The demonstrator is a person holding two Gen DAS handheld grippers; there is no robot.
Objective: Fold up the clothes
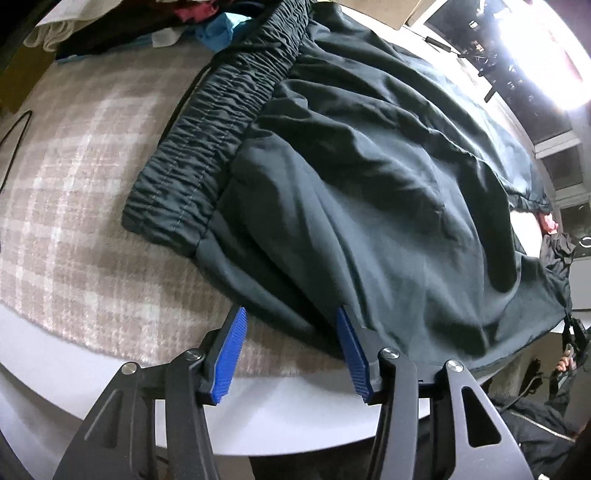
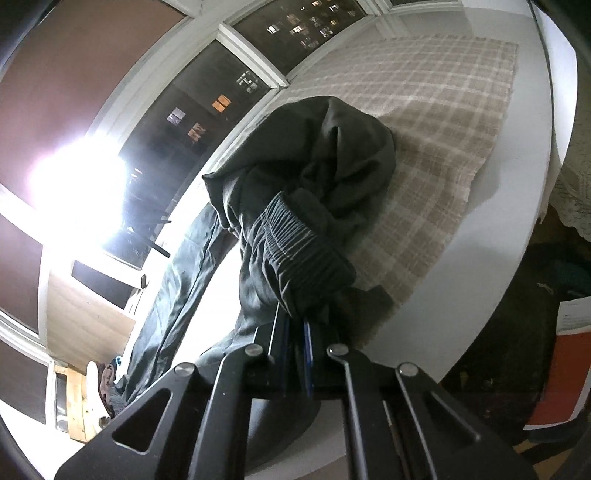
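Dark grey-green trousers with a gathered elastic waistband lie spread on a checked cloth. My left gripper is open, its blue pads at the near edge of the trousers by the hip; the right finger touches the fabric. In the right wrist view my right gripper is shut on the ribbed cuff of a trouser leg, with the rest of the leg bunched on the cloth beyond it. That cuff end also shows far right in the left wrist view.
The checked cloth covers a round white table, whose edge is close to both grippers. A pile of other clothes lies at the far side. A black cable runs at the left. Windows and a bright lamp stand behind.
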